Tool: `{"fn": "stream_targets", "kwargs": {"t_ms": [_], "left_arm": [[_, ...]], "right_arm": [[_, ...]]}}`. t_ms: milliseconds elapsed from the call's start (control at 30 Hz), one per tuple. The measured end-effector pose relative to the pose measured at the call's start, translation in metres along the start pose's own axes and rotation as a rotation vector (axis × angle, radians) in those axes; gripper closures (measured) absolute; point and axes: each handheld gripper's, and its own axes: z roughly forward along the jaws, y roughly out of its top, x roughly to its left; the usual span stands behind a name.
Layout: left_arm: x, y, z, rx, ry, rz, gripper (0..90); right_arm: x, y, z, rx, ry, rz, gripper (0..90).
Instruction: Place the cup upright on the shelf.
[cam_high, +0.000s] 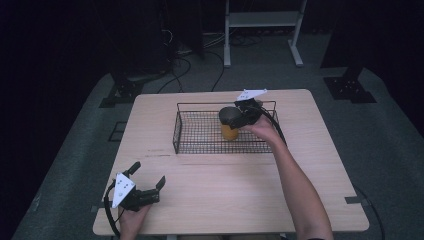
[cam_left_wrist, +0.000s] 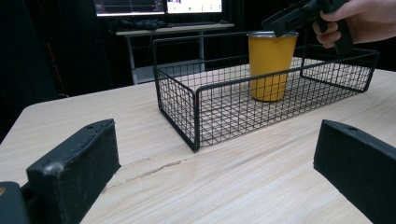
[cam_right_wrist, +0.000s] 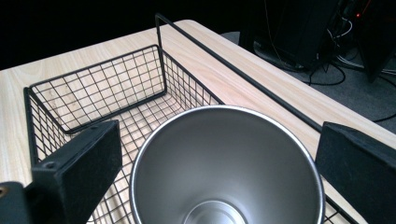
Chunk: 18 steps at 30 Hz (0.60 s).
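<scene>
A: Starting at the left of the high view, we note the left gripper (cam_high: 148, 176) resting at the near left of the table (cam_high: 210, 200), held by a hand (cam_high: 131, 220). Its jaws stand wide apart with nothing between them.

B: Agreed. In the left gripper view we see bare wood between those jaws, and the wire basket (cam_left_wrist: 196, 112) lies well ahead of them.

A: Moving right, we log the yellow cup (cam_high: 228, 131) standing upright inside the basket (cam_high: 200, 149), toward its right half, bottom on the mesh floor.

B: We record the right gripper (cam_high: 235, 117) directly over the cup's mouth, held by the right hand (cam_high: 262, 131). In the right gripper view its jaws are spread wide, one on each side of the steel rim (cam_right_wrist: 224, 112), and we see no contact with the cup (cam_right_wrist: 229, 172).

A: We add that the cup's inside is bare metal.
</scene>
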Motion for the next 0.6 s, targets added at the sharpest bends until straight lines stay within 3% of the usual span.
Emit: {"fn": "stream_targets", "kwargs": {"t_ms": [600], "left_arm": [[0.0, 0.0, 0.001, 0.009, 0.005, 0.007, 0.0]], "right_arm": [[0.001, 0.007, -0.015, -0.035, 0.016, -0.001, 0.5]]}}
